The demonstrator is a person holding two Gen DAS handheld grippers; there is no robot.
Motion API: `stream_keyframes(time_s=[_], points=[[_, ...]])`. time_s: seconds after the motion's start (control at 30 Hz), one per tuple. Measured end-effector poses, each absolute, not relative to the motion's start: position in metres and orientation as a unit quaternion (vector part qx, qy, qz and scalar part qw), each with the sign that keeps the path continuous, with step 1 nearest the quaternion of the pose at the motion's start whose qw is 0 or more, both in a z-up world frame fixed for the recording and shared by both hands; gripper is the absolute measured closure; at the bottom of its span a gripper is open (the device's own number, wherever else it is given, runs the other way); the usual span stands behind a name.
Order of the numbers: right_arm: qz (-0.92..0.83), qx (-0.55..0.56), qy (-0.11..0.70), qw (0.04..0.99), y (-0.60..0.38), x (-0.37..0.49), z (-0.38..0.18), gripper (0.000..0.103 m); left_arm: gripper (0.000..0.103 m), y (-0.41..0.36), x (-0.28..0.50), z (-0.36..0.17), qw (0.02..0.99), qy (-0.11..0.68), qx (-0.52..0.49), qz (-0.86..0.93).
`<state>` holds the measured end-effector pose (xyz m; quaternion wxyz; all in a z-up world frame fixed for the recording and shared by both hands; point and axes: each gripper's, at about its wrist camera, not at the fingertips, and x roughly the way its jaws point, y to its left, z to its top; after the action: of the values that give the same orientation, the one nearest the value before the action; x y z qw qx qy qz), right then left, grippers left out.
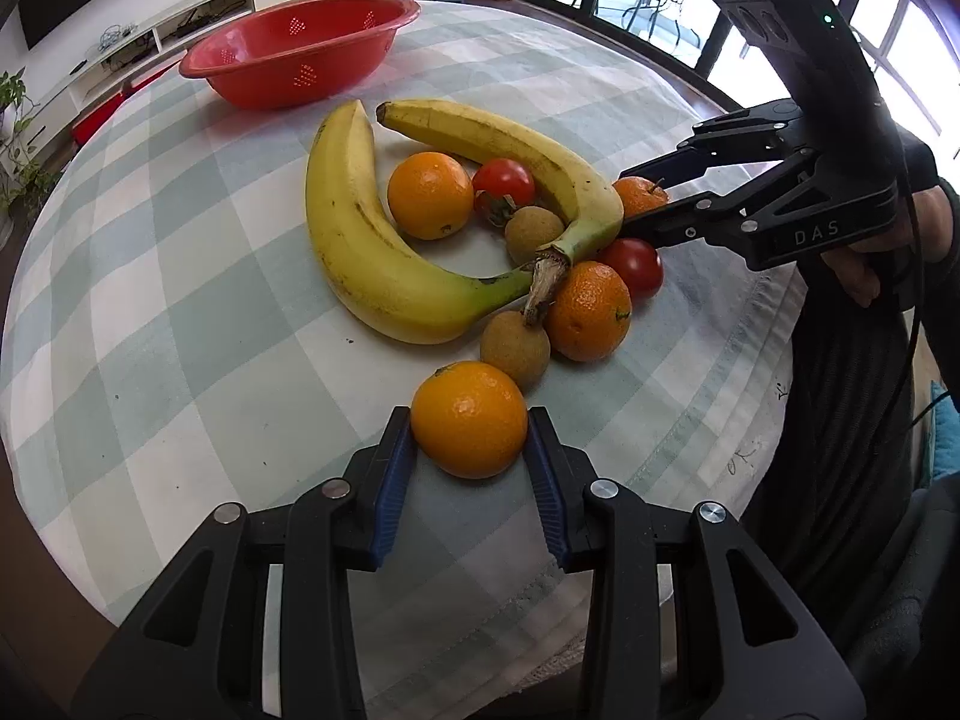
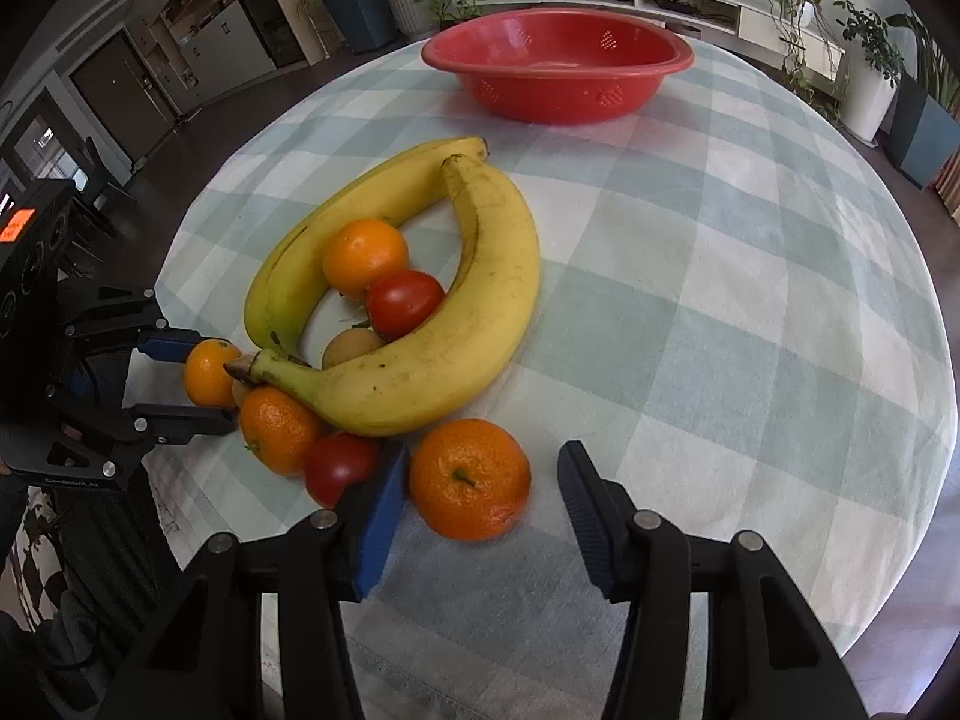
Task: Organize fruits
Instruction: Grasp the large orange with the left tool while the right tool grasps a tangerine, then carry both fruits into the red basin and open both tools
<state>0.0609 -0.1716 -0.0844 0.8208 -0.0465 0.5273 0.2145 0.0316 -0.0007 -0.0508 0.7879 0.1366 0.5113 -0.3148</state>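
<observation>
An orange (image 1: 468,408) rests on the checked cloth with my left gripper (image 1: 469,429) shut on it, both blue pads against its sides. The same grip shows at the left of the right wrist view, where the left gripper (image 2: 213,381) clasps that orange (image 2: 204,369). My right gripper (image 2: 483,456) is open around a second orange (image 2: 471,480); the left pad (image 2: 381,498) is at its side and the right pad (image 2: 579,492) stands apart from it. Two bananas (image 1: 354,240) joined at the stem curve around the fruit pile. The red basket (image 2: 558,36) at the far side holds nothing.
Inside and beside the bananas lie more oranges (image 1: 429,195), two tomatoes (image 1: 504,183) and small brown round fruits (image 1: 516,348). The round table (image 2: 750,300) has a green-and-white checked cloth. A person's hand (image 1: 864,264) holds the right gripper at the table's edge.
</observation>
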Motion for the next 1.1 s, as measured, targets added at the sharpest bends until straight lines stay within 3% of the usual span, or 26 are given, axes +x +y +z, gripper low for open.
stream_keyframes(time_s=[0.23,0.4,1.1], points=[[0.210,-0.063,0.525,0.822,-0.168,0.056,-0.085,0.052,0.068,0.000,0.033,-0.052,0.793,0.510,0.123,-0.310],[0.207,-0.081,0.522,0.823,-0.164,0.053,-0.086,0.061,0.069,0.001,0.032,-0.051,0.795,0.507,0.120,-0.310],[0.191,-0.011,0.503,0.843,-0.189,0.050,-0.072,0.062,0.069,0.022,0.031,-0.039,0.812,0.496,0.072,-0.299]])
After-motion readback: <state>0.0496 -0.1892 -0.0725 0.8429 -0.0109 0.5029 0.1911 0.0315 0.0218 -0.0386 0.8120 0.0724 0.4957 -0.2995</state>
